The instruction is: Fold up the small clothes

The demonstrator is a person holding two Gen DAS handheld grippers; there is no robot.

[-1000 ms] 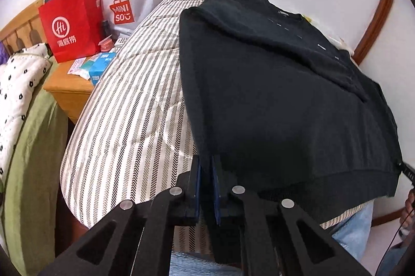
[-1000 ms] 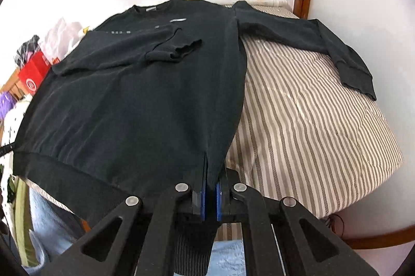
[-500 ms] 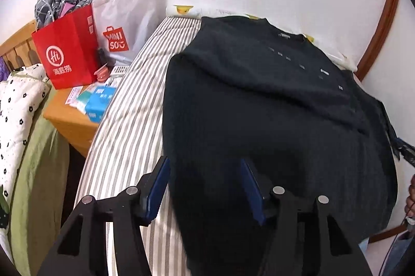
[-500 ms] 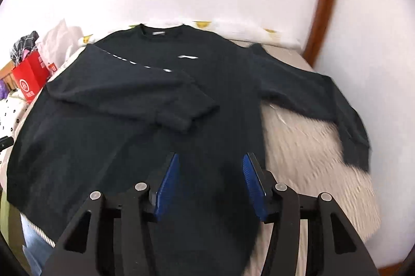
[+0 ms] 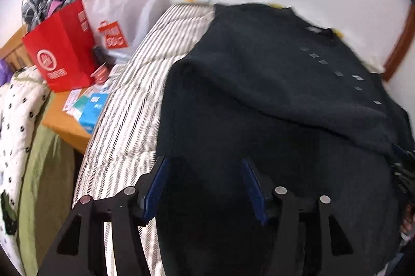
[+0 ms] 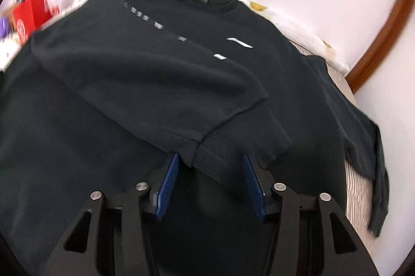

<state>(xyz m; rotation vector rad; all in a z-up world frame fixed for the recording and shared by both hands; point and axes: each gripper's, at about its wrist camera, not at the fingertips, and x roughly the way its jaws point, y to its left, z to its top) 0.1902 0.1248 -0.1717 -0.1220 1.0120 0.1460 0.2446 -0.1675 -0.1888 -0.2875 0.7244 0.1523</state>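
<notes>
Lying flat on the striped bed (image 5: 145,84), the black sweatshirt (image 6: 103,120) has one sleeve folded across its chest; left hand-held gripper (image 5: 205,161) and right hand-held gripper (image 6: 210,159) hover above it, jaws parted, empty; right's just narrowing.

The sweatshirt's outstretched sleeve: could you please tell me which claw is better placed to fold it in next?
Likely the right claw: the outstretched sleeve lies on its side. Its jaws, just closing slightly, grip nothing above the folded cuff. The left wrist view shows only the opposite edge.
</notes>
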